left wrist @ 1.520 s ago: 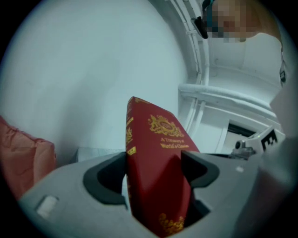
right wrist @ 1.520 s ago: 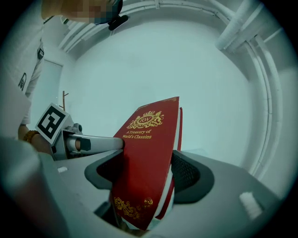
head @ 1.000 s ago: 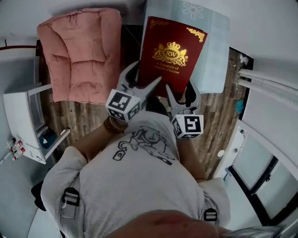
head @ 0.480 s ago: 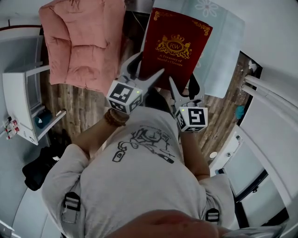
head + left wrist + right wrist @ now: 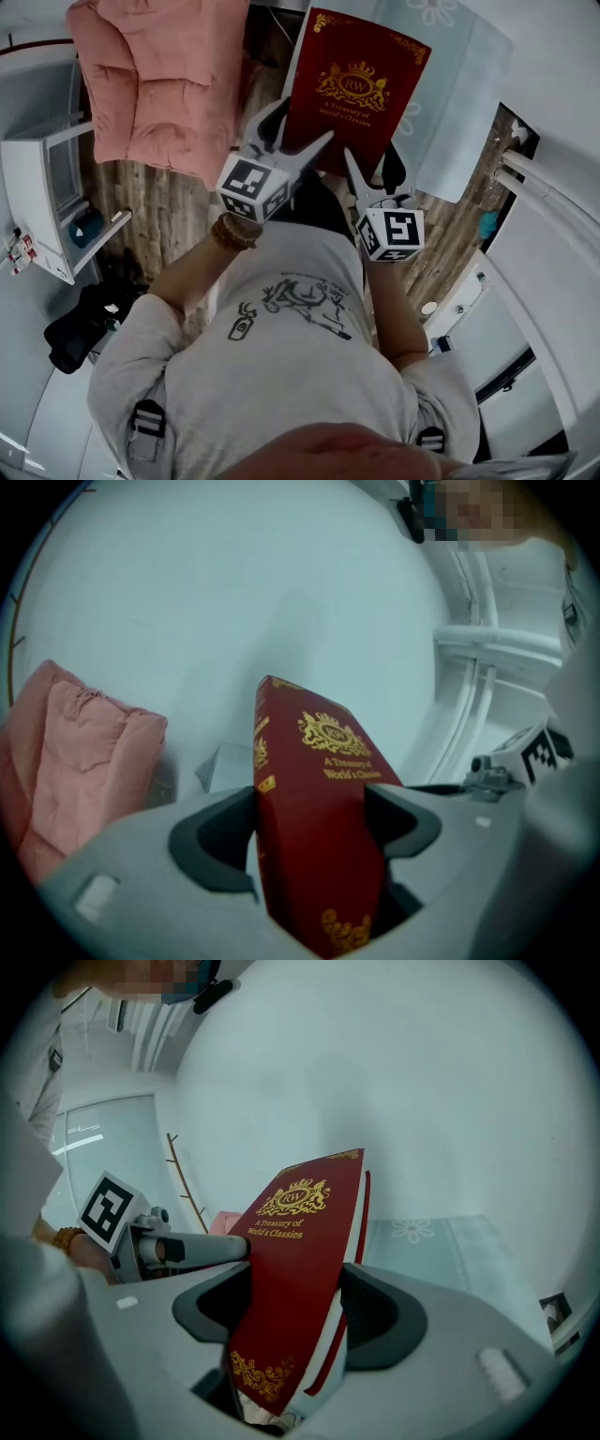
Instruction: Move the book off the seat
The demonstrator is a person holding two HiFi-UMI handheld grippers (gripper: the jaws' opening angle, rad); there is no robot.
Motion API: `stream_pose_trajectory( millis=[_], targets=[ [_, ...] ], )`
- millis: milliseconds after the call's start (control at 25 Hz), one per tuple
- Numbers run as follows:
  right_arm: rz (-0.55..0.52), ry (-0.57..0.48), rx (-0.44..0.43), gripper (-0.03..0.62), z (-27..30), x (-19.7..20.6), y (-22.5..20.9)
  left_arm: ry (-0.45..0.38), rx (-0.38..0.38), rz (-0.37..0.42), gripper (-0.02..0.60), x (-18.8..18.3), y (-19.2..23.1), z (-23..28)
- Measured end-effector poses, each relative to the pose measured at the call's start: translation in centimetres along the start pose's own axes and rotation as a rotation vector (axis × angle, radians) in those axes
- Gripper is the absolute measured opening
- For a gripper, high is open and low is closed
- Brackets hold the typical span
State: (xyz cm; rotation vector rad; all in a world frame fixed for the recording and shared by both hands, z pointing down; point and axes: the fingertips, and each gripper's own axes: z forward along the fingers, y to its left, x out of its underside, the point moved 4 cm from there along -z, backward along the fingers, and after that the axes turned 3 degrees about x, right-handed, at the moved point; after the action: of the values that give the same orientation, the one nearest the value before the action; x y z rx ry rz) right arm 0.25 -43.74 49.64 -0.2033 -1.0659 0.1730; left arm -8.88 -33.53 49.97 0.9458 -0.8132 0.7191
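Pink padded seat point(image 5: 159, 84) at left; left gripper point(image 5: 314, 832), jaws wide yet clamped on lower-left edge of red hardback book point(image 5: 354, 94), held aloft clear of seat, over pale blue flowered sheet point(image 5: 459, 84); right gripper point(image 5: 295, 1312), jaws likewise clamped on book's lower-right edge.

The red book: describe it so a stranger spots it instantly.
Right of the pink padded armchair lies a pale blue flowered cover. Over that cover's left side, the left gripper and right gripper hold a dark red hardback; its gold crown crest sets it apart.
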Motion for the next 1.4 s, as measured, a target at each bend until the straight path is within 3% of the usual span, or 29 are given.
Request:
stream_pose_trajectory(
  millis=[680, 960, 1400],
  targets=[
    [0.082, 0.103, -0.002, 0.301, 4.8, 7.7, -5.1, 0.1, -0.005, -0.072, 0.362, 8.1, 3.4, 6.0],
    [0.108, 0.148, -0.002, 0.299, 10.0, 11.8, -4.1, 0.137, -0.016, -0.107, 0.36, 12.1, 8.9, 6.6],
    [0.113, 0.167, -0.004, 0.299, 12.3, 15.0, -5.4, 0.16, -0.028, -0.129, 0.362, 15.4, 10.7, 8.4]
  ],
)
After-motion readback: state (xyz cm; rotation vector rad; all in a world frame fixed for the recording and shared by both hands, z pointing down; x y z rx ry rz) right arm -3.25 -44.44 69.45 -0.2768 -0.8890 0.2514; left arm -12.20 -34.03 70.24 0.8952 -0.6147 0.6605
